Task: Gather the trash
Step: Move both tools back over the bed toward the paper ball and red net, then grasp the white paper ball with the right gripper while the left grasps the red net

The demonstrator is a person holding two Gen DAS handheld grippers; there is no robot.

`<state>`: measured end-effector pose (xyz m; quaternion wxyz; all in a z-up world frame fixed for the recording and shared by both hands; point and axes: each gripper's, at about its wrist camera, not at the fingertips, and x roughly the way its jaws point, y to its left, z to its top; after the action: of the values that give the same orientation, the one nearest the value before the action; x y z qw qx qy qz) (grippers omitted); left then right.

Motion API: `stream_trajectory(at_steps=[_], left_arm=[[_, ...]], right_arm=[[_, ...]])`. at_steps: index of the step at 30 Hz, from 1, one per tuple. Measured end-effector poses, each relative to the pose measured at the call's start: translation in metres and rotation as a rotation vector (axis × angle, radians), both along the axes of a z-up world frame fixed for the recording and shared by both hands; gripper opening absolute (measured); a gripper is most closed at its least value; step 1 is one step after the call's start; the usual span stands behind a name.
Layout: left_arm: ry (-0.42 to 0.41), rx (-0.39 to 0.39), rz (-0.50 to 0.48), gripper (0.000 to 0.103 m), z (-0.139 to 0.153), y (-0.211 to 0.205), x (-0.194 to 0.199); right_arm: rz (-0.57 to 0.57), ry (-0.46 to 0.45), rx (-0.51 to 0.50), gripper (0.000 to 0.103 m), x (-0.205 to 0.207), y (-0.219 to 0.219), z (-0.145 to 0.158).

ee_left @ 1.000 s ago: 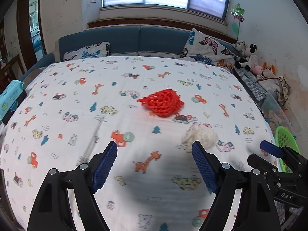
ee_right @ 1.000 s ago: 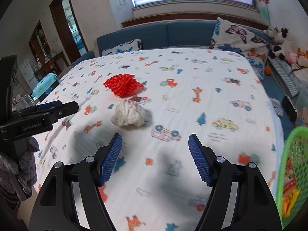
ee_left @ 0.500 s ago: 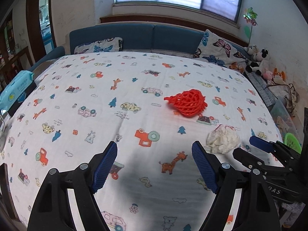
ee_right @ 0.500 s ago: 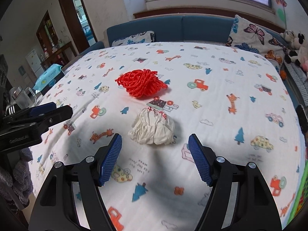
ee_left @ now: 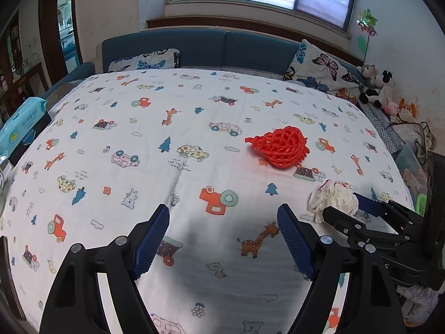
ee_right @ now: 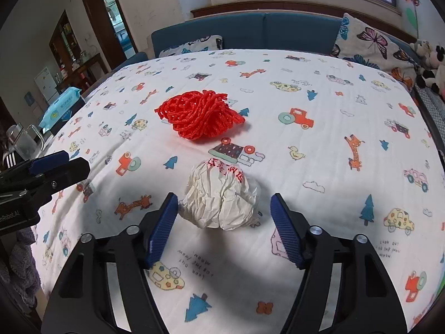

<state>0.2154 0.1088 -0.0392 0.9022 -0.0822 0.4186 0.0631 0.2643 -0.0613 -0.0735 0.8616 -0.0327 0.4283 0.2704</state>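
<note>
Right claw [ee_right: 224,217] advanced, closing around paper wad [ee_right: 221,197].

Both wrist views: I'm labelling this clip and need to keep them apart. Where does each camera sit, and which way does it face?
Left wrist: on the left gripper, looking down and forward over the printed sheet; own open fingers, right gripper at right edge.
Right wrist: on the right gripper, aimed at the crumpled paper ball between its closing, not yet touching, jaws; left gripper at left edge.
Shared: paper ball, red mesh net, sofa.
</note>
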Motion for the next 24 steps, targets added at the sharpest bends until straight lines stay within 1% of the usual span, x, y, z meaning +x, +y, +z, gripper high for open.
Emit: stream_trajectory(at_steps=[2, 7, 15, 24], left_arm=[[-0.002, 0.001, 0.002, 0.077, 0.000, 0.000, 0.001], [-0.001, -0.006, 0.003, 0.077, -0.002, 0.000, 0.004], [-0.004, -0.017, -0.002, 0.077, -0.004, -0.004, 0.012], [-0.008, -0.042, -0.009, 0.078, -0.006, -0.014, 0.032]], right_arm=[[0.010, 0.012, 0.005, 0.059, 0.001, 0.002, -0.002], [0.013, -0.013, -0.015, 0.055, -0.006, 0.003, -0.001], [-0.021, -0.028, 0.007, 0.054, -0.010, -0.015, 0.007], [-0.040, -0.057, 0.001, 0.054, -0.021, -0.038, 0.020]])
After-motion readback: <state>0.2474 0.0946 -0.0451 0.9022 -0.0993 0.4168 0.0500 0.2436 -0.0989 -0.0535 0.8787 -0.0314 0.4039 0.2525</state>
